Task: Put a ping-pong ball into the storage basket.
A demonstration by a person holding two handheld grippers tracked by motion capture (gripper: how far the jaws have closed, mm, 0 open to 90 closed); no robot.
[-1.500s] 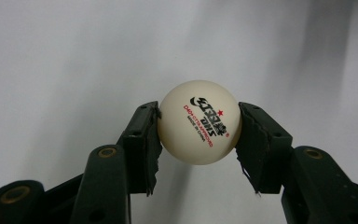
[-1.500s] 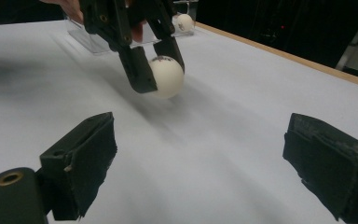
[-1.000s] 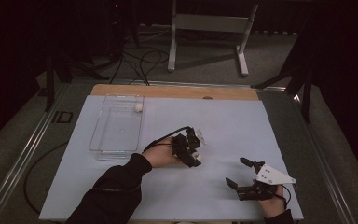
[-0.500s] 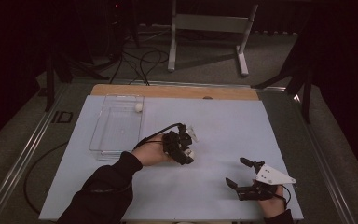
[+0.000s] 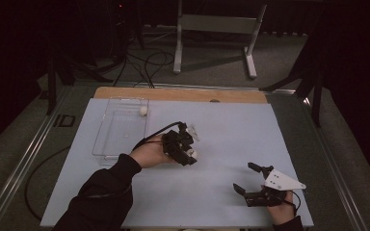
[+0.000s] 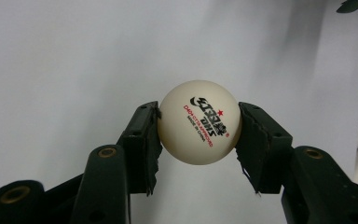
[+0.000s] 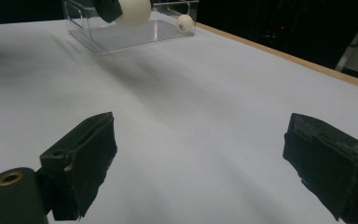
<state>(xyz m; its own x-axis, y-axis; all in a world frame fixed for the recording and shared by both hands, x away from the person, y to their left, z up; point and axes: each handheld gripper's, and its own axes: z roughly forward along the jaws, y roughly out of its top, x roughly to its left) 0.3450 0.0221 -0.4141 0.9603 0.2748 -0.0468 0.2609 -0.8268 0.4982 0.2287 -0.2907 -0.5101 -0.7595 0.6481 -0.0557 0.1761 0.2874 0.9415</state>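
Note:
A white table-tennis ball with a printed logo and a red star sits between the two black pads of my left gripper, which is shut on it. In the high view that gripper holds the ball above the white table sheet, just right of a clear plastic tray. A second white ball lies at the tray's far end. My right gripper rests near the front right edge, open, with nothing between its jaws. Far off in its view are the held ball and the tray.
The white sheet covers the table, with a wooden strip along its far edge. A metal stand and cables lie on the dark floor behind. A metal rail runs along the table's left side.
My left hand has carried the ball leftward and a little up, toward the clear tray. The right gripper has stayed where it was.

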